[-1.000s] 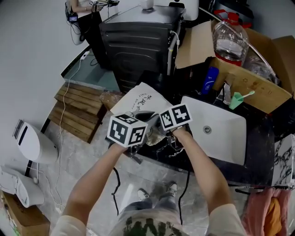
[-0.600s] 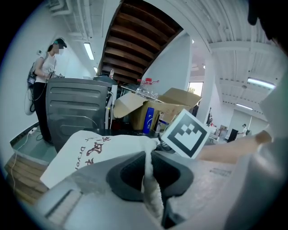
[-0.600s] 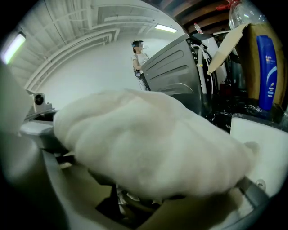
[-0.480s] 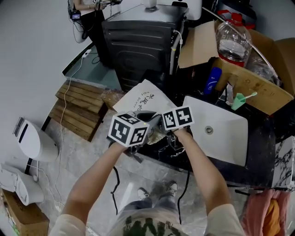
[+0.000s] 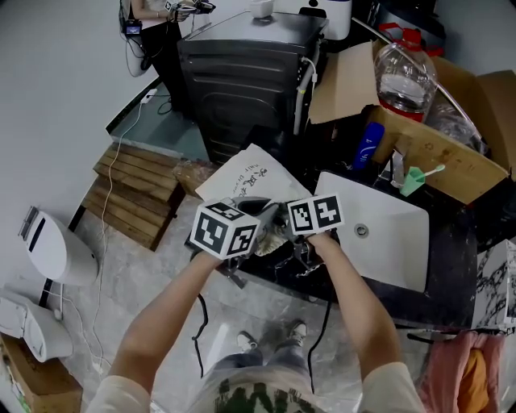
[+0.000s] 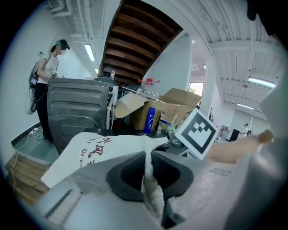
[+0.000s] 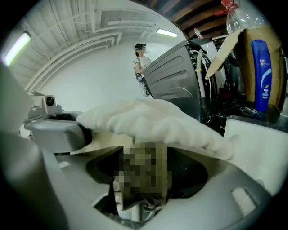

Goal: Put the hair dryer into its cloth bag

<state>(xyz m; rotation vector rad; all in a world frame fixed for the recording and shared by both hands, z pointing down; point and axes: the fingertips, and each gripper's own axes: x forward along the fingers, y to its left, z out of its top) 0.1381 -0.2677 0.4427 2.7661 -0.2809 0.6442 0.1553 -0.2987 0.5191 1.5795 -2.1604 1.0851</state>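
Observation:
The white cloth bag (image 5: 246,173) with red print lies on the black counter, partly over its edge. My left gripper (image 6: 148,177) is shut on a bunched fold of the bag's (image 6: 90,150) rim and holds it up. In the head view both marker cubes sit side by side, the left gripper (image 5: 254,224) close to the right gripper (image 5: 284,230). My right gripper (image 7: 144,179) has its jaws wide and opening, under a puffed fold of the bag (image 7: 153,119). A mosaic patch covers what lies between those jaws. The hair dryer is hidden behind the cubes and cloth.
A white sink basin (image 5: 383,230) lies right of the grippers. Behind stand a dark metal appliance (image 5: 242,73), a cardboard box (image 5: 435,141) with a big water bottle (image 5: 401,73), and a blue bottle (image 5: 367,141). A wooden pallet (image 5: 137,193) lies on the floor at left. A person (image 5: 145,16) stands far back.
The right gripper's cube has shifted slightly to the right and tilted a little. The left gripper keeps its hold on the bag and has not moved.

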